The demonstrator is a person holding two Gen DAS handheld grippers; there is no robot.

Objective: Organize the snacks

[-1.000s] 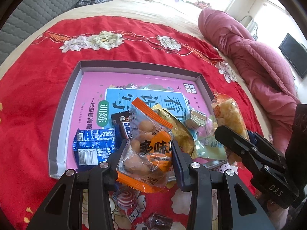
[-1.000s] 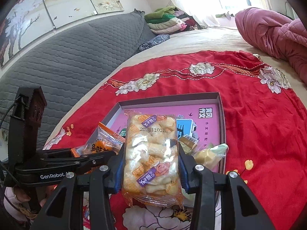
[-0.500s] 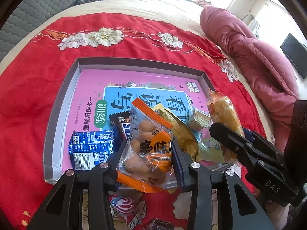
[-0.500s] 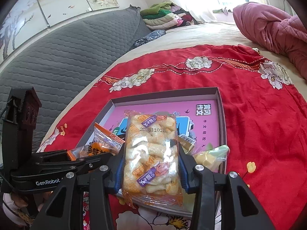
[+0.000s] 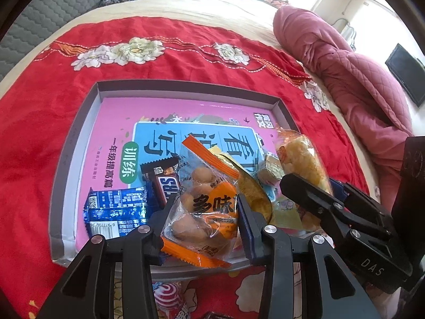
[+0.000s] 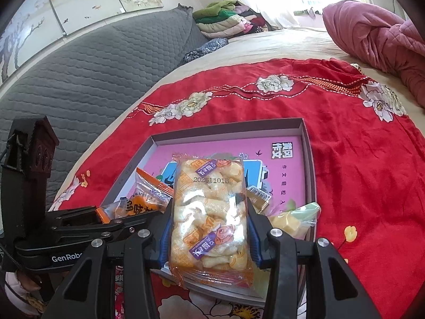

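Observation:
A grey shallow box (image 5: 79, 122) (image 6: 309, 159) with a pink book lining its bottom lies on the red cloth. My left gripper (image 5: 205, 207) is shut on an orange-edged clear packet of round snacks (image 5: 204, 199), held over the box's near edge. My right gripper (image 6: 209, 218) is shut on a clear packet of pale puffed snacks (image 6: 209, 207), also over the near part of the box; that packet (image 5: 300, 156) shows at the right of the left wrist view. Inside the box lie a blue wrapper (image 5: 117, 210), a dark chocolate bar (image 5: 162, 178) and a small gold-wrapped piece (image 5: 271, 170).
A red-and-white swirl candy (image 5: 167, 297) and a dark wrapped sweet (image 5: 215, 315) lie on the red flowered cloth (image 5: 39, 133) in front of the box. A greenish bag with yellow pieces (image 6: 294, 218) lies in the box's right corner. A pink quilt (image 5: 358, 74) is bunched at the right, a grey headboard (image 6: 79, 74) behind.
Both grippers have kept their grip on their packets. Both views have crept a little nearer over the box; the packets sit the same between the fingers.

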